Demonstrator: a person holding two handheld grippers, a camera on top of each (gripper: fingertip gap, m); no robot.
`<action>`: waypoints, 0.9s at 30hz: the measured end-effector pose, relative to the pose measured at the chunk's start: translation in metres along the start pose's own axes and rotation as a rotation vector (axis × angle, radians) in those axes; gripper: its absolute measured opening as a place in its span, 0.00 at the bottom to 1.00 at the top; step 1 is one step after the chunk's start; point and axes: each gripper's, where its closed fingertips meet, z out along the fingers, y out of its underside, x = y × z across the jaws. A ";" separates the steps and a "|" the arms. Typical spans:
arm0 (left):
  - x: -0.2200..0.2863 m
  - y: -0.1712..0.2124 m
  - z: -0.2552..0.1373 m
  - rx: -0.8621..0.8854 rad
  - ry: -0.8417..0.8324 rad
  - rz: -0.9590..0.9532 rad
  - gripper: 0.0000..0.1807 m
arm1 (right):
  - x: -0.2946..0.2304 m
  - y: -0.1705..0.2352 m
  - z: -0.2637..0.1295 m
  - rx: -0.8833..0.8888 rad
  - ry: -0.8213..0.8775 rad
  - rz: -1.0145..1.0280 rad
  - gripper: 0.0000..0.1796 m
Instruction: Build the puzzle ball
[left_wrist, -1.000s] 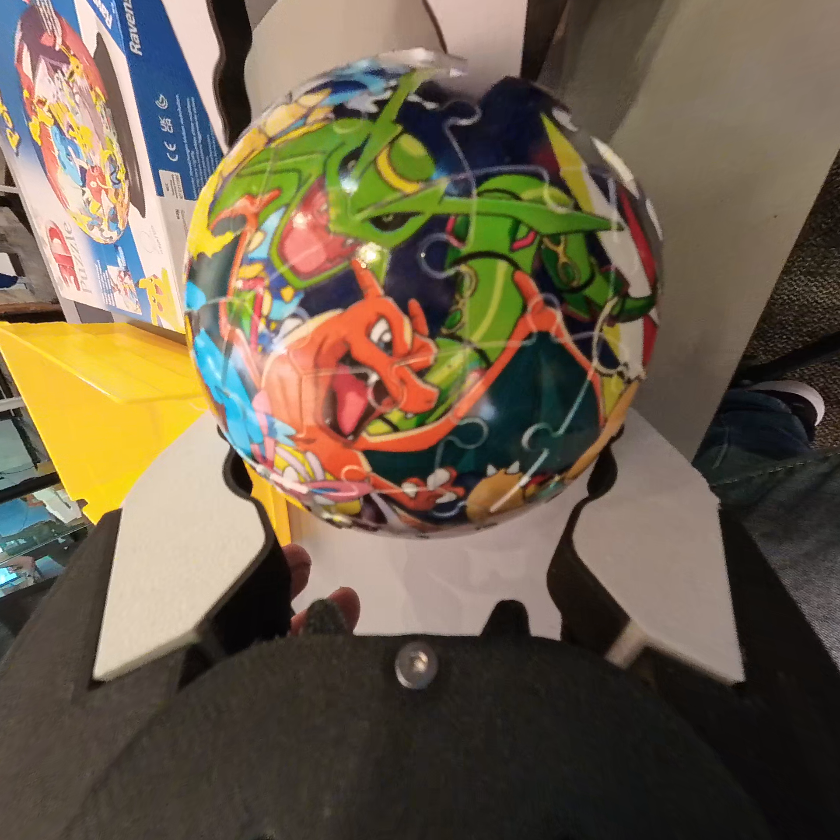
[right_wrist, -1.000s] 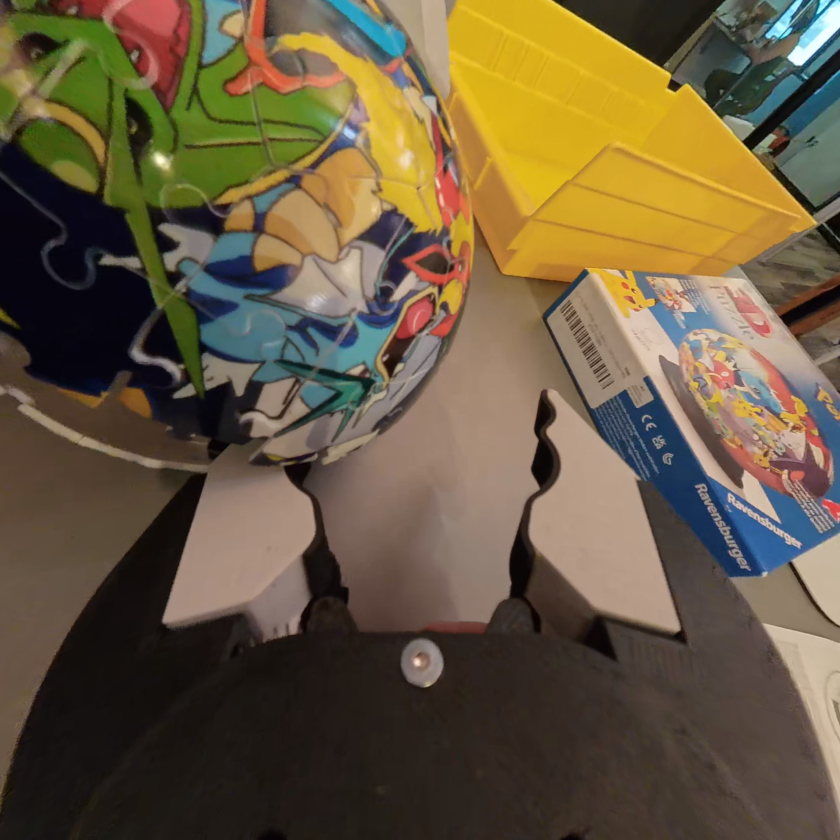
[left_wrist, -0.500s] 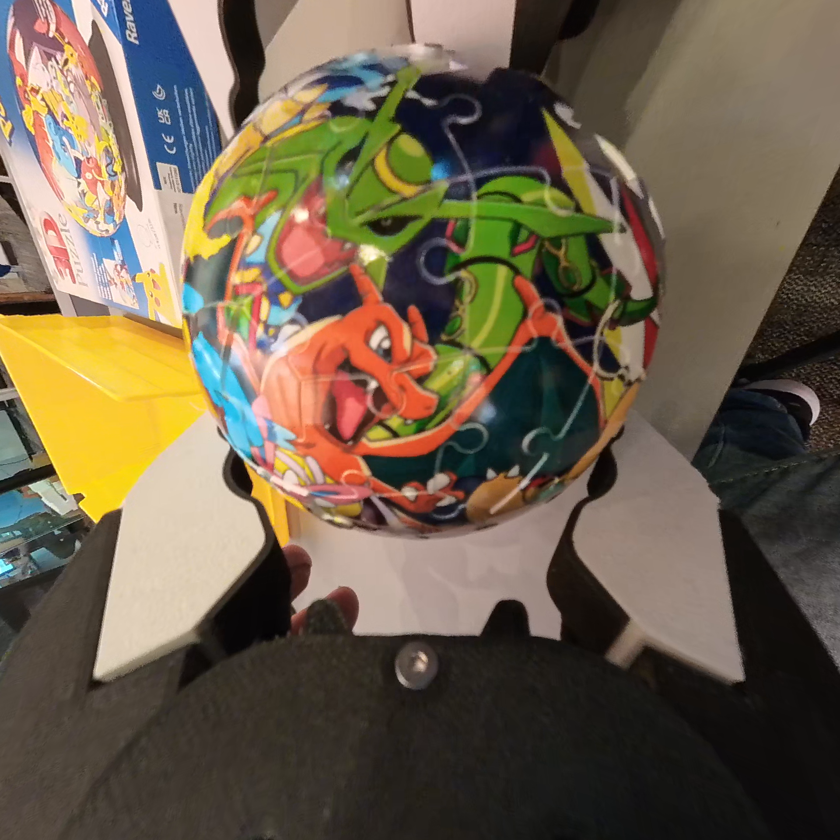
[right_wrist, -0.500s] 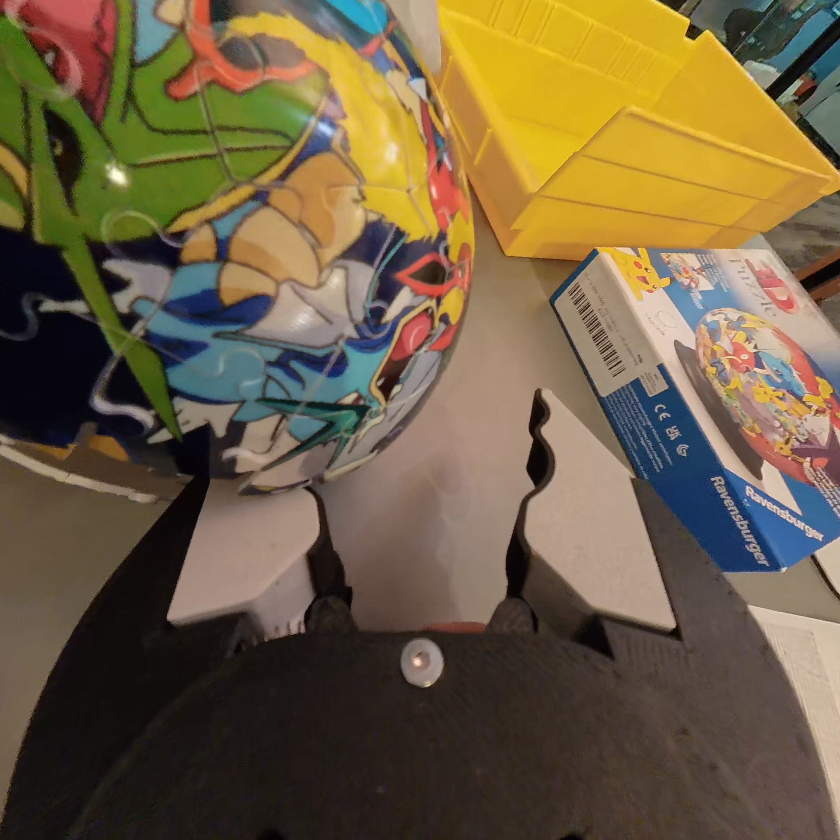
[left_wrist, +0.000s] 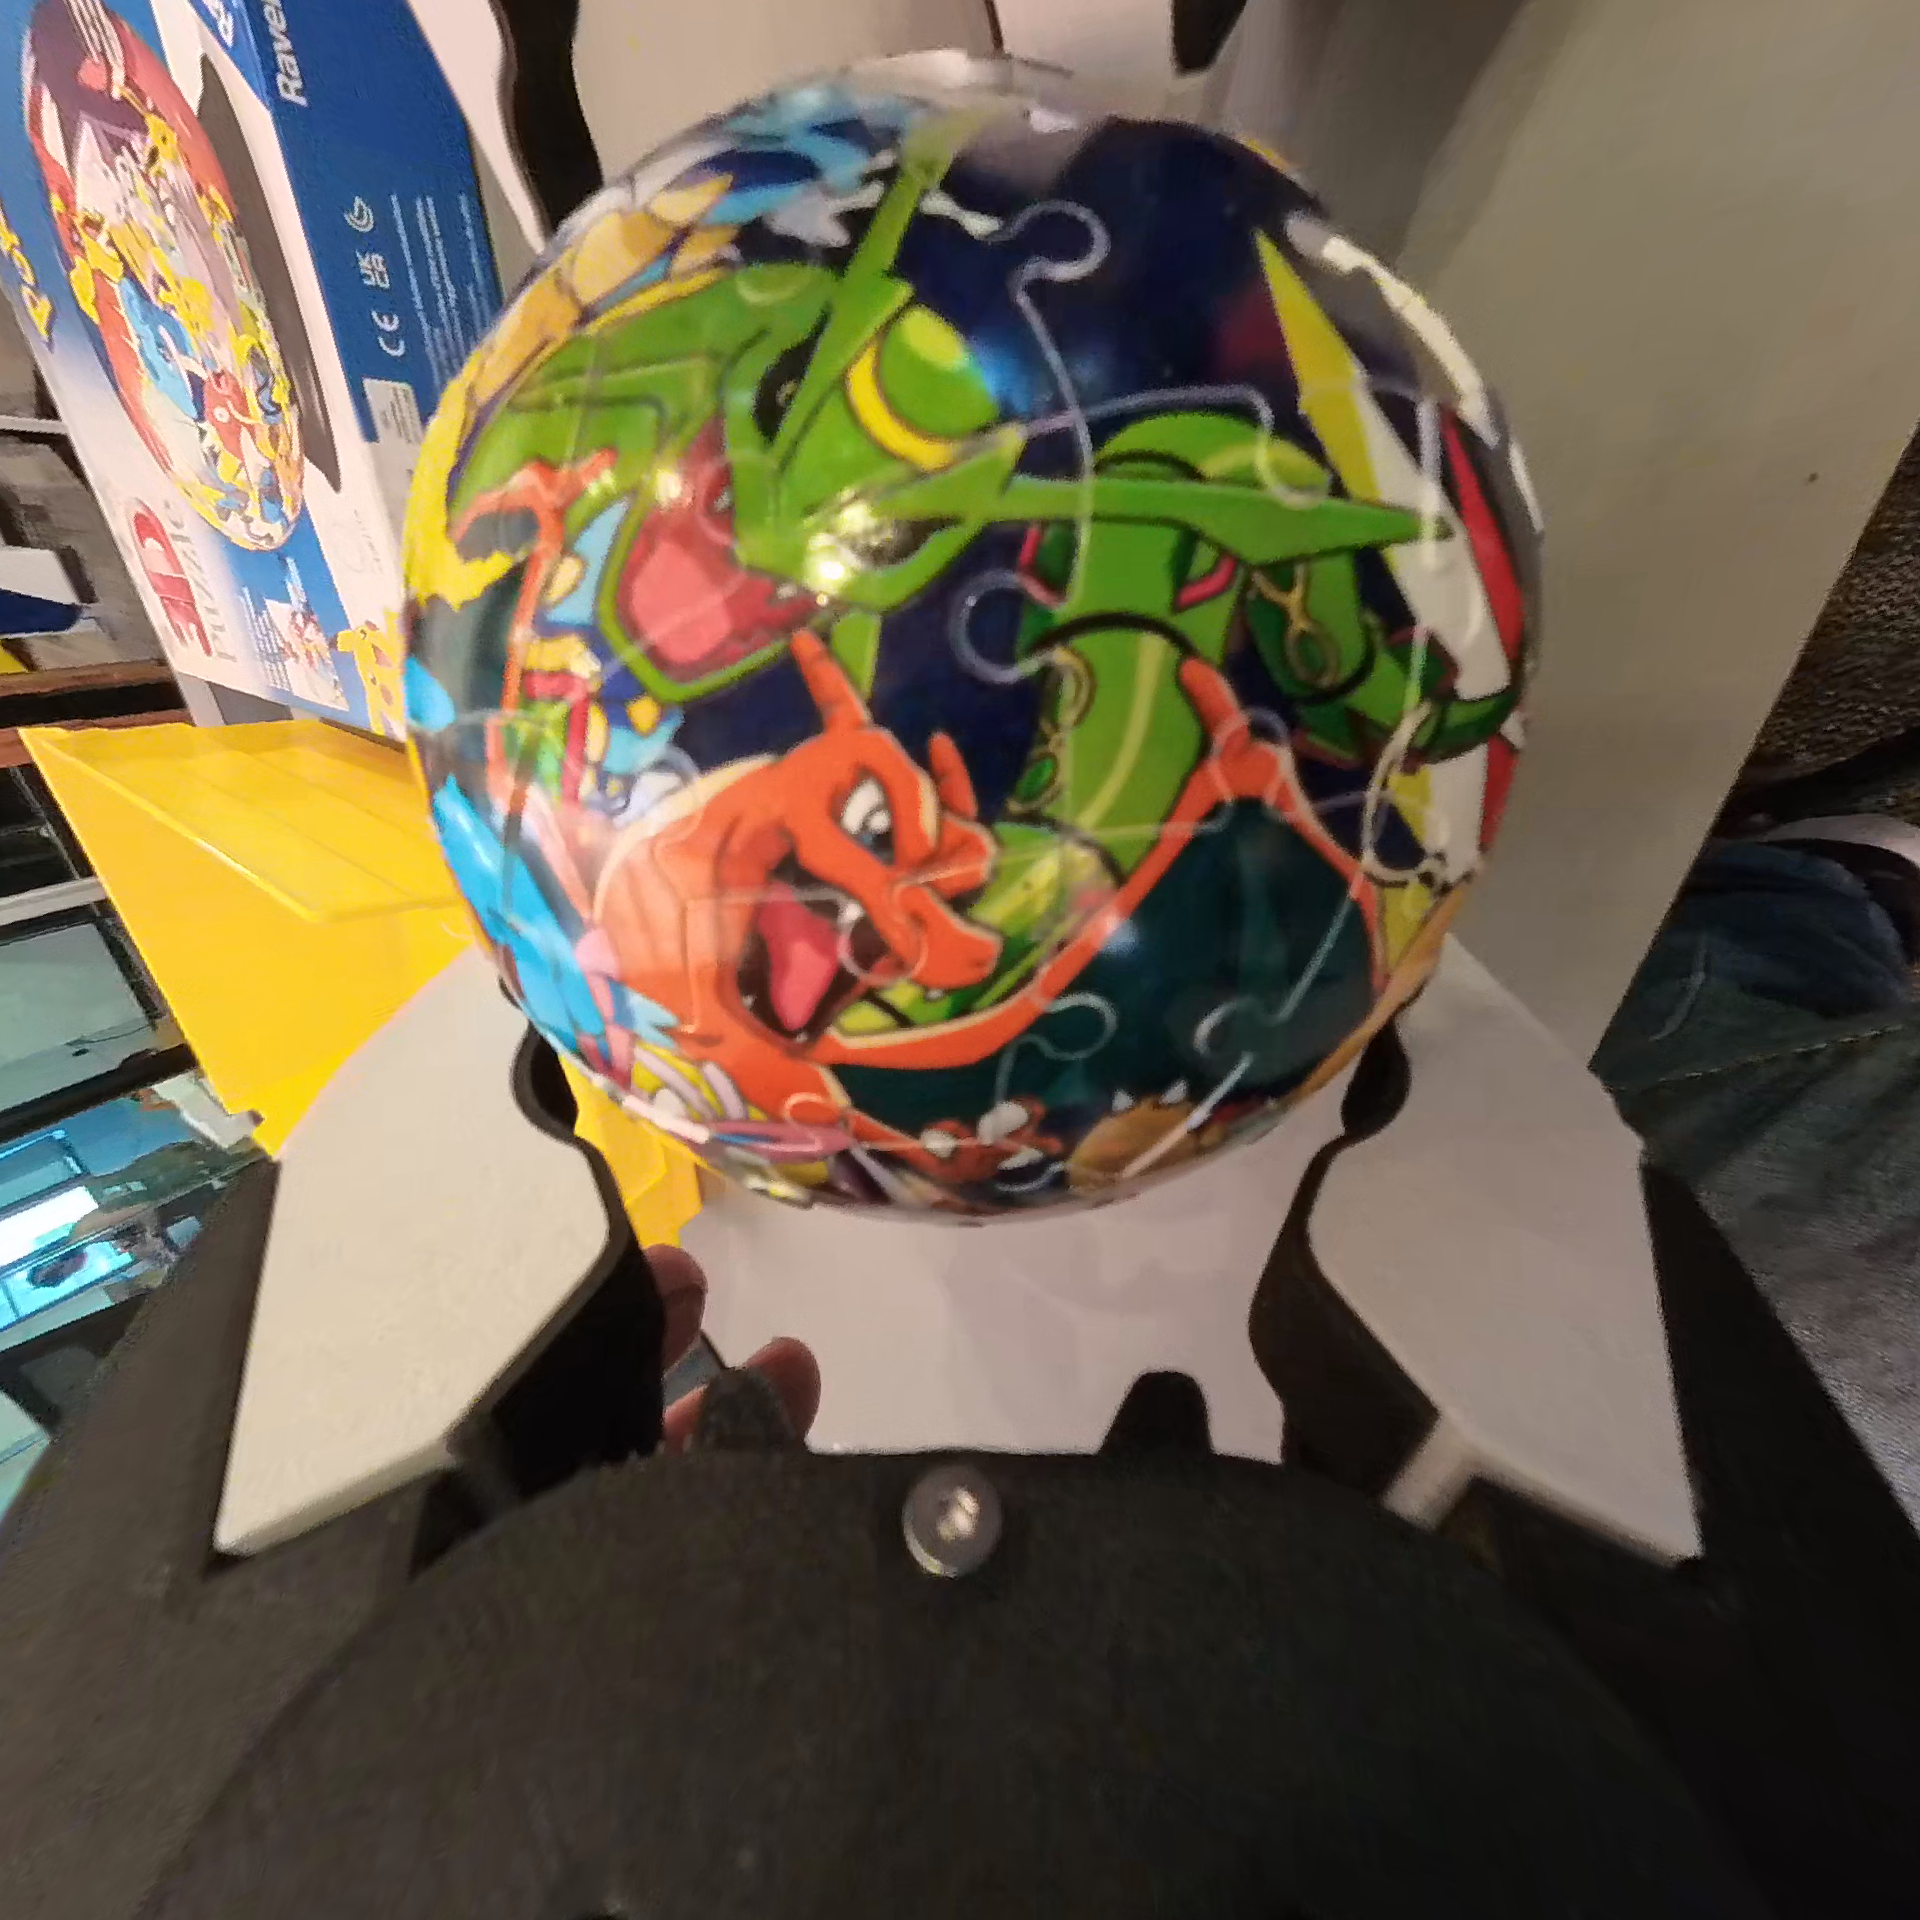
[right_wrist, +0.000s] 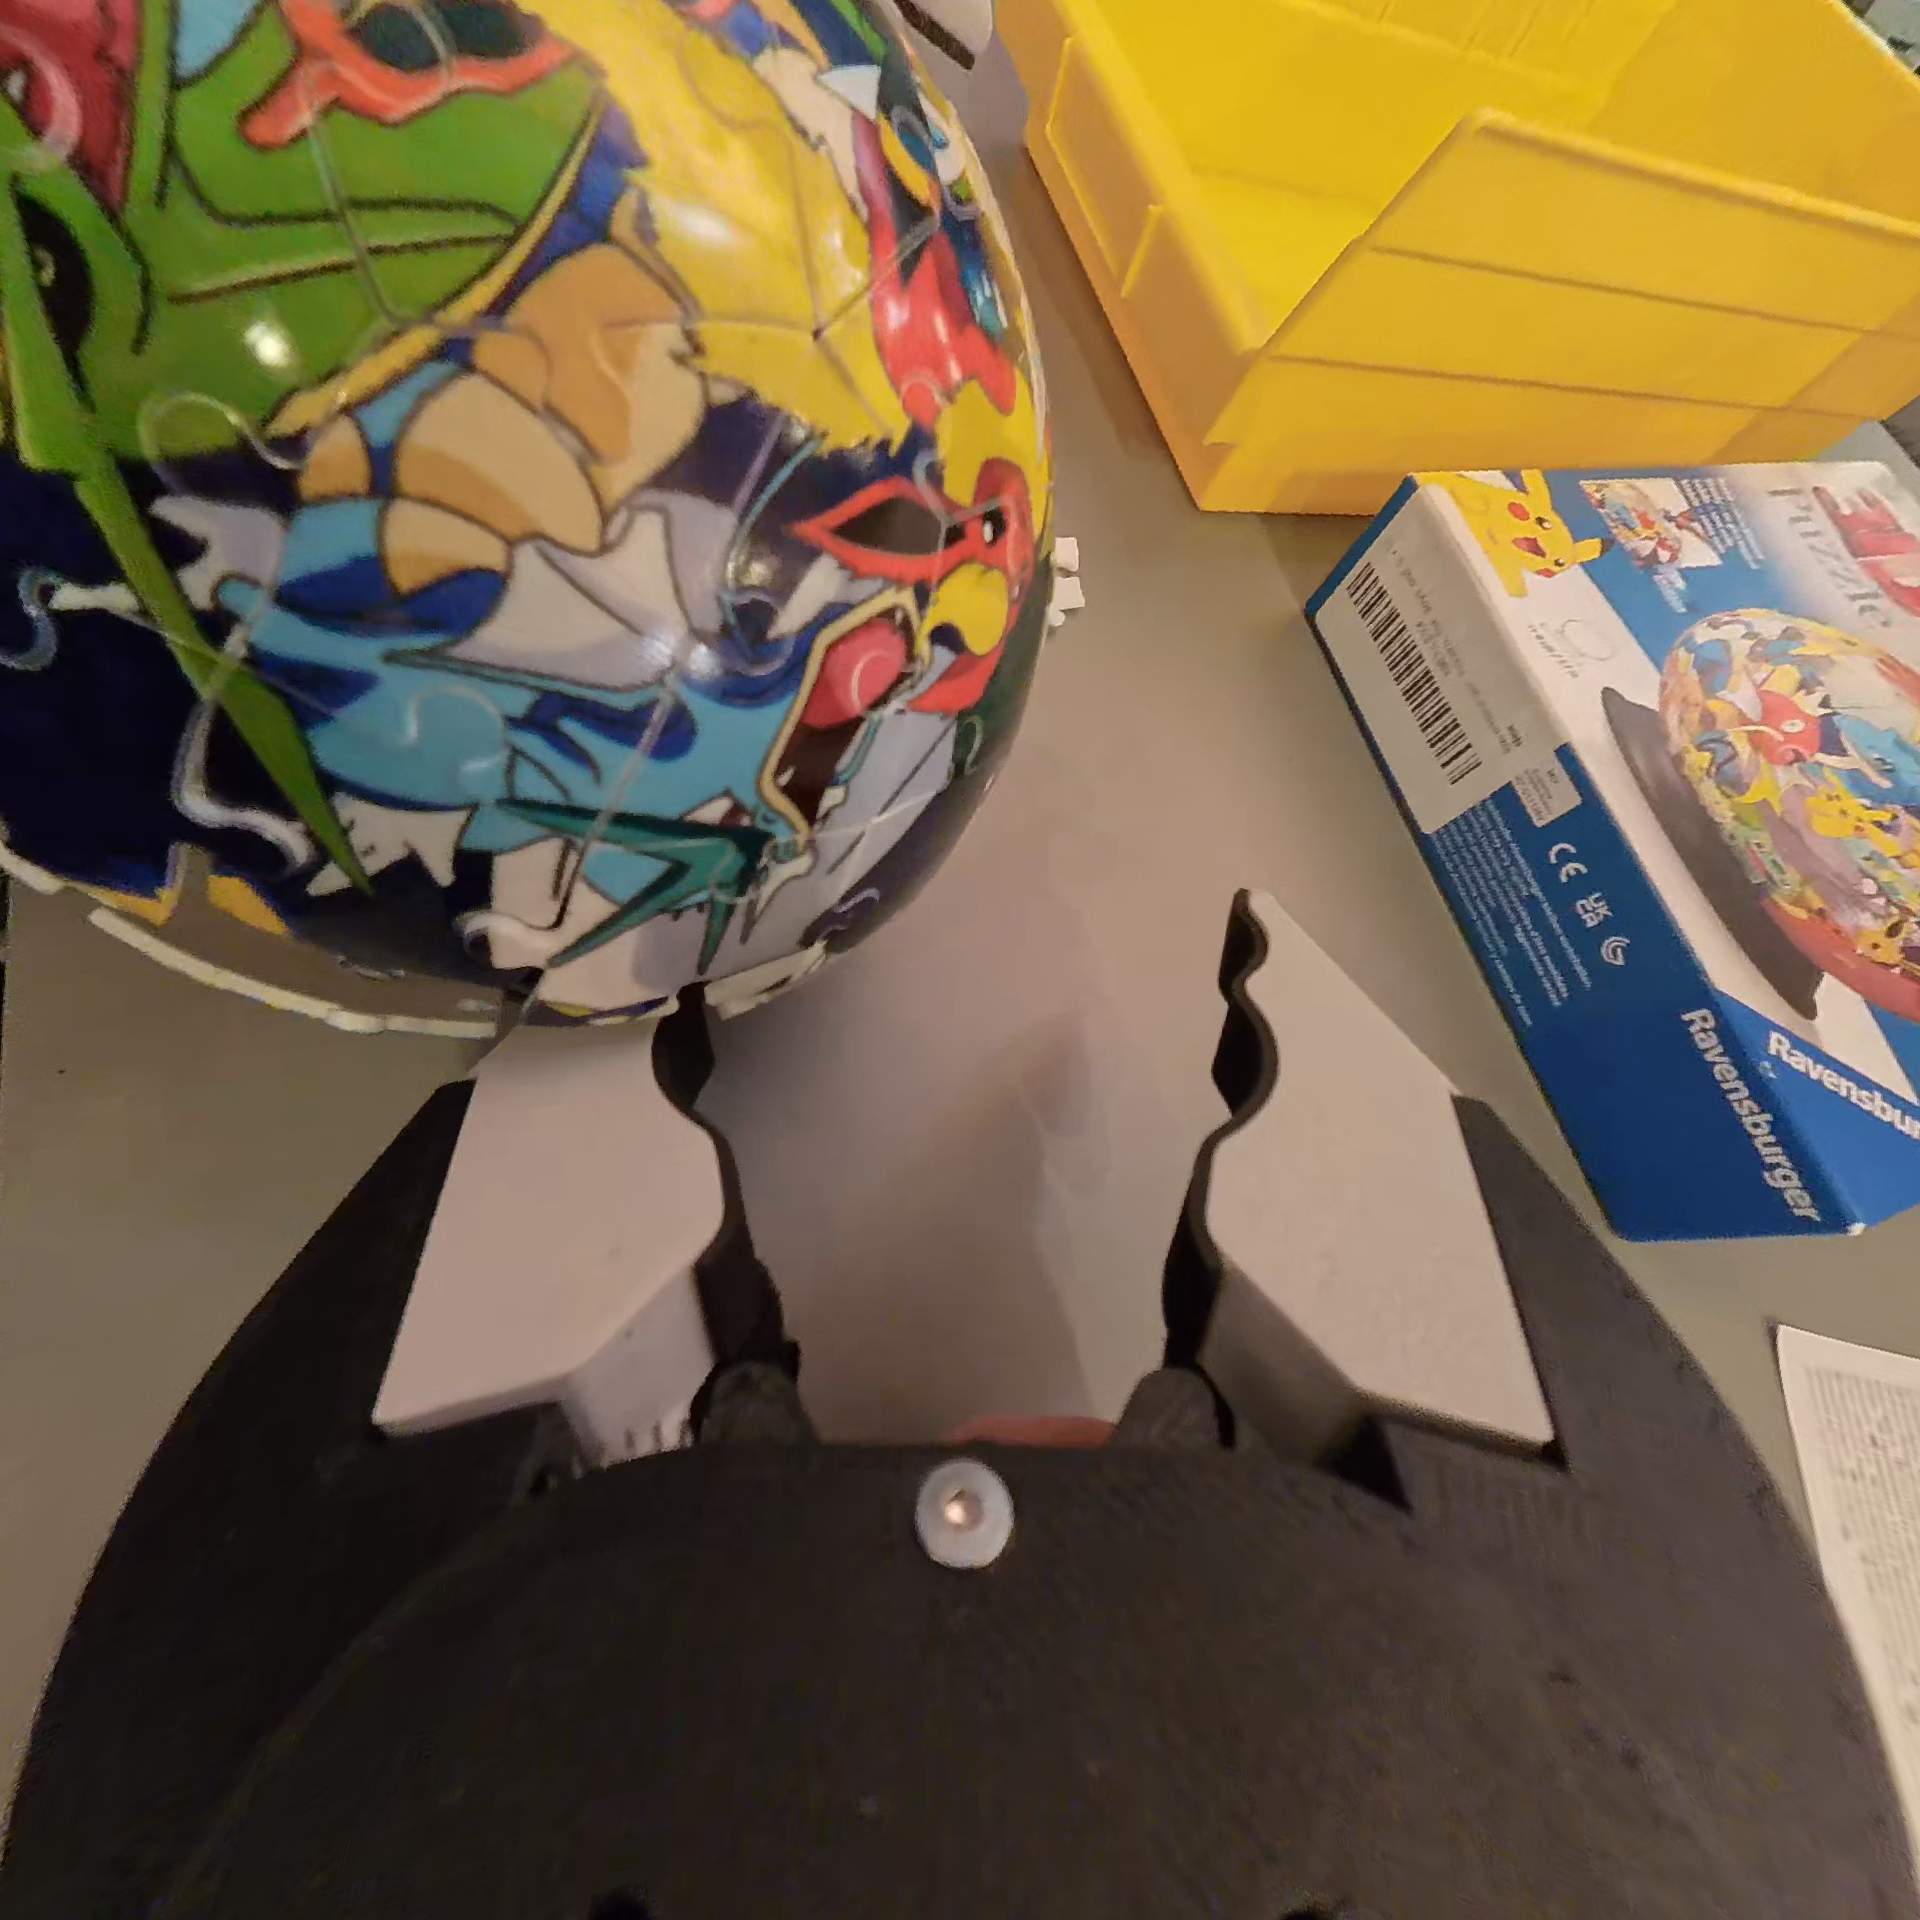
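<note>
The puzzle ball (left_wrist: 966, 644), a glossy sphere covered in colourful cartoon creatures, sits between the white fingers of my left gripper (left_wrist: 956, 1049), which is shut on its lower sides. In the right wrist view the ball (right_wrist: 499, 468) fills the upper left, and an unfinished rim of white piece edges (right_wrist: 343, 1013) shows along its underside. My right gripper (right_wrist: 956, 977) is open and empty. Its left fingertip (right_wrist: 582, 1060) lies just below that rim and its right fingertip is apart from the ball.
A yellow plastic bin (right_wrist: 1455, 260) stands at the back right on the grey table (right_wrist: 1143, 779). The blue puzzle box (right_wrist: 1621, 831) lies to the right, with a printed sheet (right_wrist: 1860, 1507) near it. A person's fingers (left_wrist: 727, 1351) and a jeans leg (left_wrist: 1766, 987) show in the left wrist view.
The ball stays held in my left gripper. My right gripper has drawn slightly away from the ball, so more of the ball, table and box shows in its view.
</note>
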 end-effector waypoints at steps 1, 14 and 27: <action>0.001 0.000 -0.001 0.005 0.001 -0.005 0.79 | -0.001 0.000 0.000 0.002 -0.005 0.005 0.54; 0.001 -0.020 -0.013 0.123 0.053 0.002 0.76 | -0.007 0.001 0.004 -0.005 -0.037 -0.001 0.55; 0.001 -0.021 -0.011 0.106 0.027 0.045 0.77 | -0.010 0.002 -0.002 -0.008 -0.062 -0.012 0.57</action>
